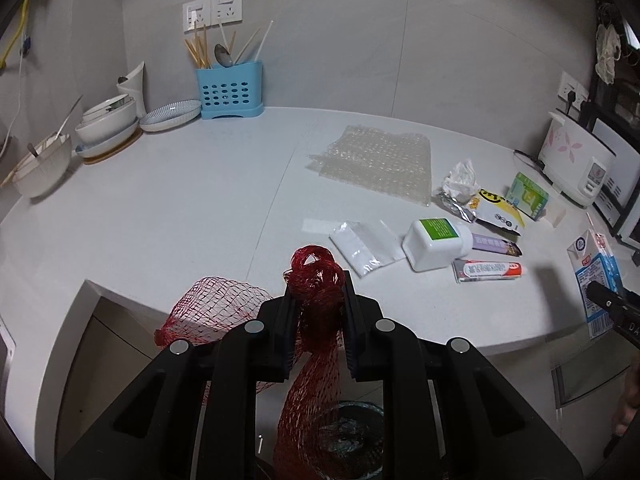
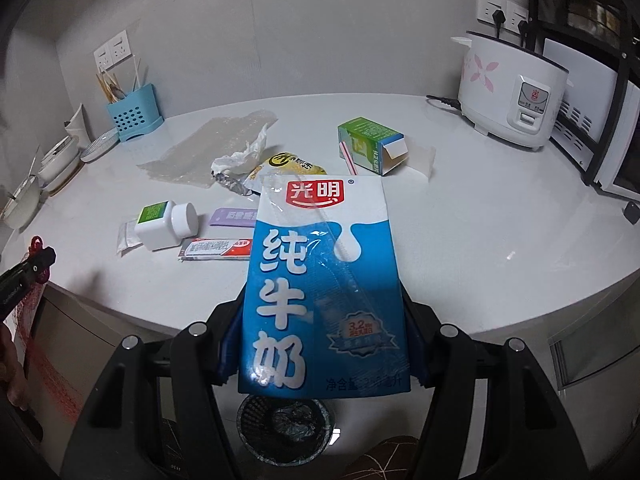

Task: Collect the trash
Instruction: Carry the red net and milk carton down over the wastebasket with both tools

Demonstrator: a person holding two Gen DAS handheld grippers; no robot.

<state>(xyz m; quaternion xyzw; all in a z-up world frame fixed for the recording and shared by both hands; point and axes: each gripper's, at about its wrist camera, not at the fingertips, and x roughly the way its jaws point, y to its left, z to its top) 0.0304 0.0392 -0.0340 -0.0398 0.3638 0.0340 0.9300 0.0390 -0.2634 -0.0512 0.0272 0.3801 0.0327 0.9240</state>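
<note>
Left gripper (image 1: 318, 304) clamps a red plastic mesh net bag (image 1: 316, 276); right gripper (image 2: 322, 344) grips a blue-and-white milk carton (image 2: 320, 280), both above the dark round waste bin (image 2: 286, 426).

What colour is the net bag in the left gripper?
Red; the net bag shows best in the left wrist view.

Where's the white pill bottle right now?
The white pill bottle lies on its side on the counter, right of centre in the left wrist view, between the clear plastic bag and the toothpaste tube.
</note>
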